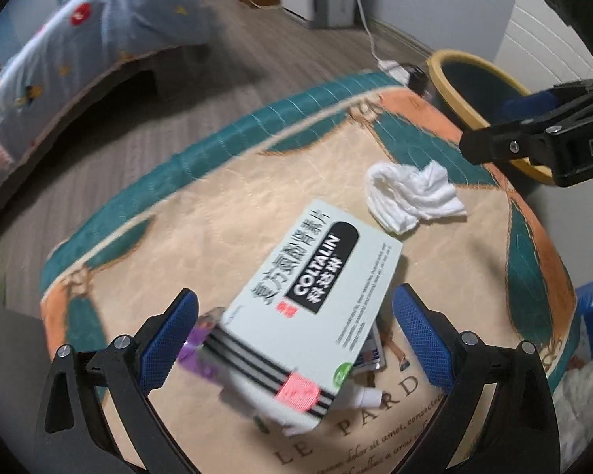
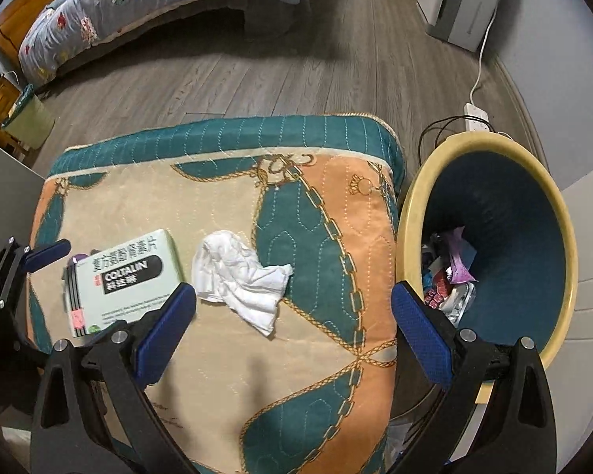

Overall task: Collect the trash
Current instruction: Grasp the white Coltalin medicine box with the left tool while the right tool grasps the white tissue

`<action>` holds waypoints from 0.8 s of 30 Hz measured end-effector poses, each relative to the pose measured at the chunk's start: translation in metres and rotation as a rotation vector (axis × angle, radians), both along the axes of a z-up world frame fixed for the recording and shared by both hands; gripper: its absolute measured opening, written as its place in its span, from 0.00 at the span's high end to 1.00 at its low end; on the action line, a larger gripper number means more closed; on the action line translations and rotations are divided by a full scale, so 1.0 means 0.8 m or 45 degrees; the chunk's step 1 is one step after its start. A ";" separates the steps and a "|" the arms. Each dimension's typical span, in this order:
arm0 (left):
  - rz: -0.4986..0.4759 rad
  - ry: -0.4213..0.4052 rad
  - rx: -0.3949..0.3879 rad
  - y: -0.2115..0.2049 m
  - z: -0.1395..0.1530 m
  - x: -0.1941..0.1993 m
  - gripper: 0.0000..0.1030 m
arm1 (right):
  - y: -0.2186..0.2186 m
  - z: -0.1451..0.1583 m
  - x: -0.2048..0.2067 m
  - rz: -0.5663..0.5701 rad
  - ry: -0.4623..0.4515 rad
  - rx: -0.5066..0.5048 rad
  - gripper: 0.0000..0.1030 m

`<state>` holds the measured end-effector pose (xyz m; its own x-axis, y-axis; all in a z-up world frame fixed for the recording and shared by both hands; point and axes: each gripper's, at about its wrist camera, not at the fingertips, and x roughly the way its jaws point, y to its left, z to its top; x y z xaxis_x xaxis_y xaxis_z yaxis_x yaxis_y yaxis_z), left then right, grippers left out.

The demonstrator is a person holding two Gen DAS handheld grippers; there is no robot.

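Medicine box [image 1: 308,308] between parted left gripper [image 1: 296,331] fingers, long axis pointing away.

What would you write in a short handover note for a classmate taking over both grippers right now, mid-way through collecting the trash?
Left gripper: open, holding nothing, fingers on either side of the medicine box on the quilted cover.
Right gripper: open, empty, above the cover between the crumpled tissue and the bin.
Done: the bin already holds wrappers.
Left: the medicine box, the small items half-hidden beneath it (including something purple) and the tissue all lie on the cover. The bin stands just off the cover's right edge.
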<state>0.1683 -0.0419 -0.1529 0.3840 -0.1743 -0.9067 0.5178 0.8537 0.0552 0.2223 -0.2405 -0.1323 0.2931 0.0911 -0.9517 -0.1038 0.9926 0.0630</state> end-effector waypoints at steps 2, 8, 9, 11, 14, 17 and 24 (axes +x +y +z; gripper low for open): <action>-0.033 0.021 0.014 -0.007 -0.007 0.003 0.05 | -0.004 -0.005 0.002 -0.009 0.014 0.004 0.06; -0.063 0.072 0.079 -0.021 -0.025 0.009 0.05 | -0.013 -0.018 0.005 -0.024 0.042 -0.004 0.06; -0.054 0.075 0.079 -0.020 -0.026 0.009 0.05 | -0.014 -0.018 0.005 -0.024 0.040 -0.005 0.06; -0.033 0.084 0.059 -0.015 -0.025 0.011 0.08 | -0.014 -0.019 0.006 -0.025 0.028 -0.010 0.06; -0.003 0.086 0.033 -0.008 -0.020 0.015 0.16 | -0.010 -0.022 0.006 -0.010 0.002 -0.023 0.06; 0.068 0.074 0.017 0.008 -0.012 0.019 0.20 | 0.001 -0.023 0.005 0.020 -0.036 -0.058 0.06; 0.209 0.047 0.025 0.046 -0.003 0.029 0.23 | 0.036 -0.036 0.002 0.123 -0.063 -0.113 0.06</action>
